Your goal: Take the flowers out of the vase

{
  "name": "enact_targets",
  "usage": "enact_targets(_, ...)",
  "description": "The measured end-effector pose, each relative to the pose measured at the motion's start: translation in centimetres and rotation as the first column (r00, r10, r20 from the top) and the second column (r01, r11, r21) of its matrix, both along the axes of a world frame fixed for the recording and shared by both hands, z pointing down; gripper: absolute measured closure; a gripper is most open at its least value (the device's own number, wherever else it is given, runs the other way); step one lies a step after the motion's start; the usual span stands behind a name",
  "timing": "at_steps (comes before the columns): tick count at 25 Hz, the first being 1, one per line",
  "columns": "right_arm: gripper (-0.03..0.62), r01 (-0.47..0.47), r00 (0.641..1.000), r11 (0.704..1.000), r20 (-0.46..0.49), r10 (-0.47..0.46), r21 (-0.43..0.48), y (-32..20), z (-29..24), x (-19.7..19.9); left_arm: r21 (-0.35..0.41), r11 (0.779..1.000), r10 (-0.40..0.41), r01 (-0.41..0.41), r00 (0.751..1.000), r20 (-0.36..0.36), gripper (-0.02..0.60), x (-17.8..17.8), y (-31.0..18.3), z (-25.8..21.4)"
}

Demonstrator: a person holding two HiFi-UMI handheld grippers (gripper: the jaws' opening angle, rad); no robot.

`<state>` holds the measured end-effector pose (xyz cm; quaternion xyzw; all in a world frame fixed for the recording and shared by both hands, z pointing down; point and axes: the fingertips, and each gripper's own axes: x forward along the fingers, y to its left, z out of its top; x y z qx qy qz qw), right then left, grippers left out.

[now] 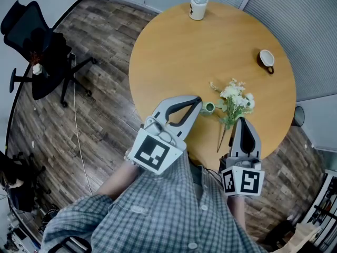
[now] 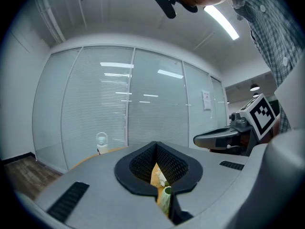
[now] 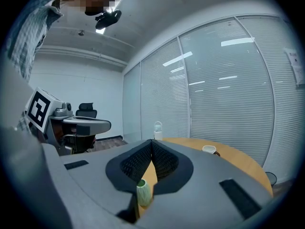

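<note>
My left gripper and right gripper are both clenched on nothing, by the near edge of the table. The vase stands empty between their tips, and the flowers lie just beside it, stem toward that edge. I judge the removal done, so I'd avoid nudging either. There's no readable writing, only square markers.

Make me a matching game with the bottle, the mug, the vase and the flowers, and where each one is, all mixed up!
1 bottle
2 mug
3 vase
4 flowers

A by the tip of the left claw
B lying beside the right claw
C at the far edge of the table
D near the table's right edge

Pairs: 1-C, 2-D, 3-A, 4-B
</note>
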<state>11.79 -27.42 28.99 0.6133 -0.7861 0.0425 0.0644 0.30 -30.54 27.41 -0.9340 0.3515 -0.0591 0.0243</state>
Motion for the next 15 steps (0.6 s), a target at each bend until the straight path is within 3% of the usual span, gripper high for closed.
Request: enact_targets(15, 0.585, -0.016, 1.0, 1.0, 0.003, 0.017, -0.015, 0.18, 0.36, 0.45, 0.001, 1.0, 0.01, -0.01, 1.0, 0.007, 0.574, 0.3, 0.16, 0.28)
